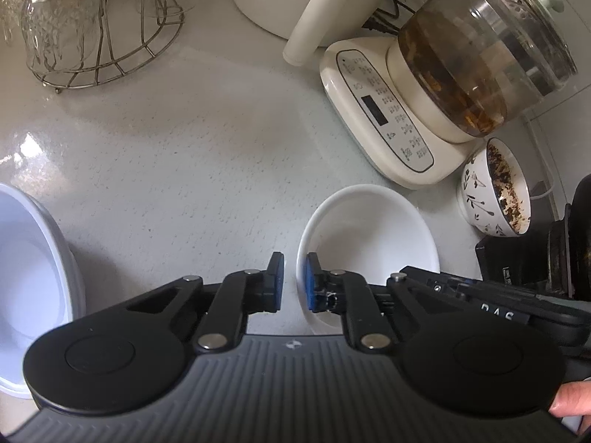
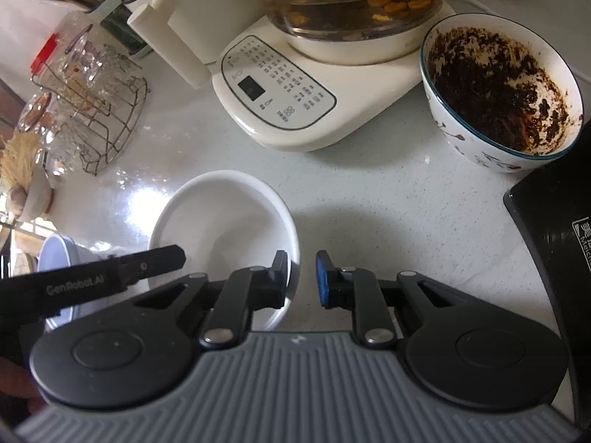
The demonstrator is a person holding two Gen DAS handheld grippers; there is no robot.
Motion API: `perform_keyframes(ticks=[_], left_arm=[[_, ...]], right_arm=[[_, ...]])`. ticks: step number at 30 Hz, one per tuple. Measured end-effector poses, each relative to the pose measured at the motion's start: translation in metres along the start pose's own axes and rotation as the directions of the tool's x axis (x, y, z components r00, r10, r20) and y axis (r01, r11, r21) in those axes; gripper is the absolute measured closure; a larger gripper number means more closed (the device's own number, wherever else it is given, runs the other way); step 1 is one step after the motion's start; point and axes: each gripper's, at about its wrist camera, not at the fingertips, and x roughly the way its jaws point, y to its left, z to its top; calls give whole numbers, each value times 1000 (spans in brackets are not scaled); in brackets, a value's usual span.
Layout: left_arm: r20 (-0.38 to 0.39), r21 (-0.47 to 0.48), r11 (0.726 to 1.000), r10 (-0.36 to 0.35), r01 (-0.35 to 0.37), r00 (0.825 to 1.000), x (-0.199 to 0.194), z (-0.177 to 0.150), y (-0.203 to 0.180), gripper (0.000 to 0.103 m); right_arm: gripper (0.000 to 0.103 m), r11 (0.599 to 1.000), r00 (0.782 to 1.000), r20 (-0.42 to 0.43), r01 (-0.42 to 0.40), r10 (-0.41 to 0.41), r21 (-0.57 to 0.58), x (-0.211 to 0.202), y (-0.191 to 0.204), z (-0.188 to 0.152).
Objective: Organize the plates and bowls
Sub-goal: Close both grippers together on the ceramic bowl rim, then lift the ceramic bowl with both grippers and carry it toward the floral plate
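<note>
A small white bowl (image 1: 369, 236) (image 2: 225, 214) sits upright on the pale counter. My left gripper (image 1: 293, 282) is open, its jaws straddling the bowl's left rim, one inside and one outside. My right gripper (image 2: 301, 280) is open, its jaws straddling the bowl's right rim the same way. Neither clamps the rim. A larger pale blue-white bowl (image 1: 26, 288) (image 2: 55, 258) stands at the left. A patterned bowl (image 1: 495, 192) (image 2: 498, 92) smeared with dark residue stands at the right by the kettle base.
A cream kettle base with a control panel (image 1: 384, 110) (image 2: 280, 88) carries a glass kettle (image 1: 480, 55) of brown liquid. A wire rack of glasses (image 1: 99, 26) (image 2: 92, 110) stands at the back left. A black appliance (image 2: 554, 243) is at the right edge.
</note>
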Motion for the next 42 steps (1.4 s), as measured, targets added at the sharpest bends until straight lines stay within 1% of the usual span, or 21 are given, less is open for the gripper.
perform_keyframes(ticks=[3, 8, 11, 14, 17, 22, 25, 32, 35, 38, 42], left_arm=[[-3, 5, 1000, 0, 0, 1000, 0, 1, -2, 94], [-6, -7, 1000, -3, 3, 1000, 0, 1, -2, 96], [-6, -7, 1000, -3, 3, 1000, -1, 1, -2, 96], [-3, -4, 1000, -3, 3, 1000, -5, 2, -2, 96], [-1, 0, 1000, -7, 7, 1000, -12, 2, -2, 96], [17, -8, 1000, -6, 7, 1000, -30, 1, -3, 96], [14, -40, 999, -20, 21, 1000, -43, 1, -2, 96], [48, -40, 999, 0, 2, 999, -77, -4, -1, 96], [63, -58, 998, -4, 7, 998, -90, -7, 3, 96], [73, -87, 996, -21, 27, 997, -101, -8, 10, 96], [110, -84, 996, -29, 38, 993, -118, -7, 13, 96]], right_arm=[[89, 1000, 1000, -14, -10, 10, 8, 2, 0, 1], [92, 1000, 999, -32, -21, 21, 6, 5, 2, 2], [92, 1000, 999, -42, -26, 26, 15, 5, 2, 3], [92, 998, 997, -52, -47, 49, 34, 1, 1, 3], [92, 998, 997, -47, -56, 57, 23, -7, 3, 3], [92, 997, 997, -43, -69, 70, 24, -21, 10, 3], [92, 997, 997, -36, -73, 73, 13, -31, 15, 2], [92, 994, 994, -25, -107, 107, -23, -50, 30, -1], [92, 992, 993, -20, -118, 117, -39, -55, 37, -3], [92, 991, 992, 0, -123, 123, -52, -61, 45, -3], [92, 989, 990, 29, -132, 135, -67, -70, 55, -2]])
